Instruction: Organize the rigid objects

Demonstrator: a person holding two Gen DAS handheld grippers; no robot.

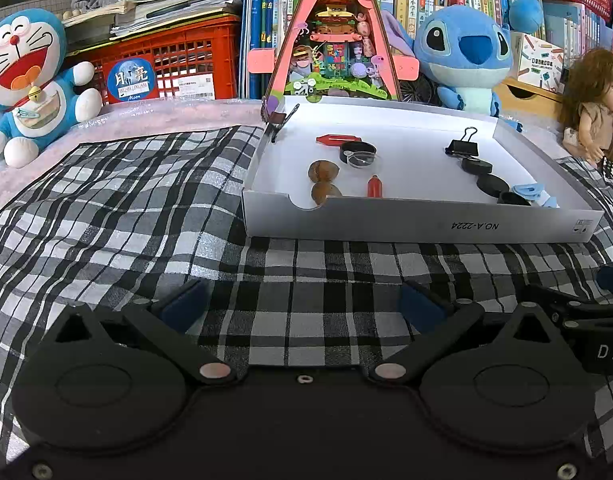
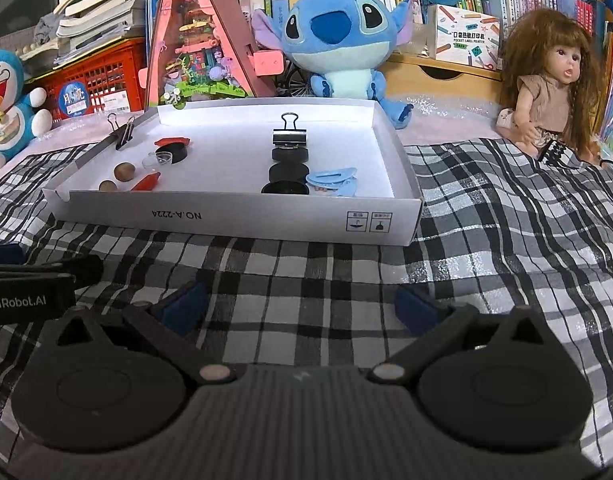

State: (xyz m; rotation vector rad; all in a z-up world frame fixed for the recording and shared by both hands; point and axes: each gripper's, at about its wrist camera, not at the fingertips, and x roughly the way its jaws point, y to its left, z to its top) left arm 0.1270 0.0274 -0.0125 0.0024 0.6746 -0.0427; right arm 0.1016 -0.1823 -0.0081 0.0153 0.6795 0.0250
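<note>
A shallow white cardboard tray (image 1: pixel 418 226) (image 2: pixel 234 222) lies on the checked cloth ahead of both grippers. Inside it are two brown nuts (image 1: pixel 323 171) (image 2: pixel 125 171), a small red piece (image 1: pixel 375 186) (image 2: pixel 146 182), a black ring with a clear cap (image 1: pixel 357 153) (image 2: pixel 171 153), a black binder clip (image 1: pixel 462 146) (image 2: pixel 289 136), several black discs (image 1: pixel 476 166) (image 2: pixel 289 173) and pale blue clips (image 1: pixel 528 193) (image 2: pixel 332 180). Another binder clip (image 1: pixel 277 120) (image 2: pixel 124 133) grips the tray's left rim. My left gripper (image 1: pixel 304 304) and right gripper (image 2: pixel 300 304) both stand open over bare cloth, short of the tray, nothing between the blue pads.
A Doraemon plush (image 1: pixel 24 80), a pink triangular model house (image 1: pixel 334 40), a blue Stitch plush (image 1: pixel 464 54) (image 2: pixel 340 36) and a doll (image 2: pixel 546 88) line the back, before a red crate (image 1: pixel 178 60) and bookshelves. The other gripper shows at each view's edge (image 1: pixel 602 320) (image 2: pixel 26 288).
</note>
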